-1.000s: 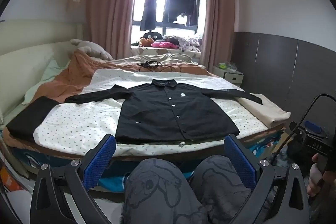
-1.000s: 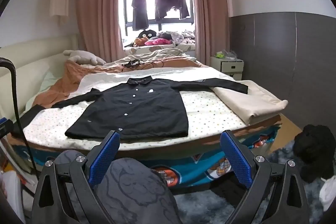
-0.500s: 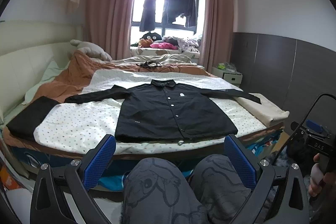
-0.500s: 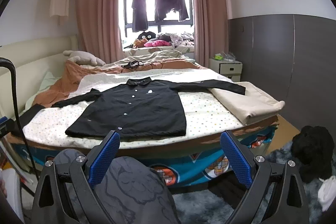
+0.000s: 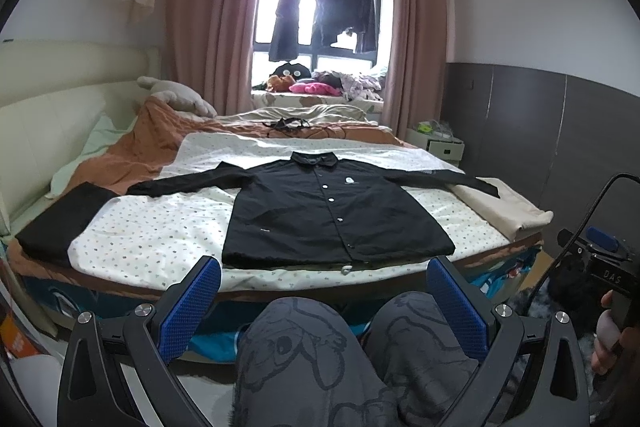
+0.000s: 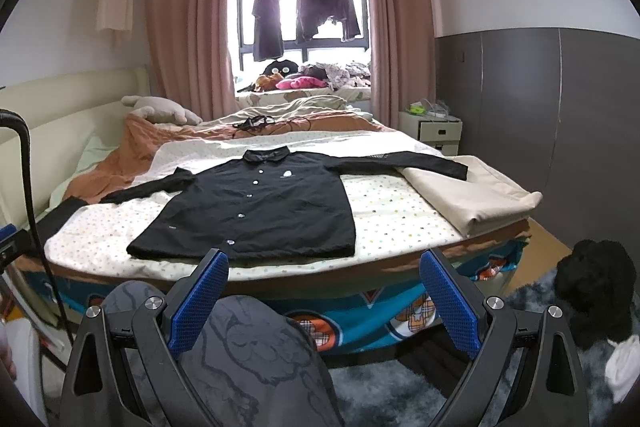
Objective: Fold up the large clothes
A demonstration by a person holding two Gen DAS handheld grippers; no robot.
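A black long-sleeved jacket (image 5: 320,215) lies flat and face up on the dotted white sheet (image 5: 152,243) of the bed, in the middle of the frame in both views. It is buttoned shut, with a row of pale snaps running down the front placket and a small white emblem on the chest just beside them. The collar points toward the window at the top of the frame; the straight hem lies near the bed's closest edge. Both sleeves are spread out sideways: one reaches toward the left of the frame, the other stretches right, its cuff resting on a folded beige blanket (image 6: 472,195). The fabric looks smooth, with few wrinkles.
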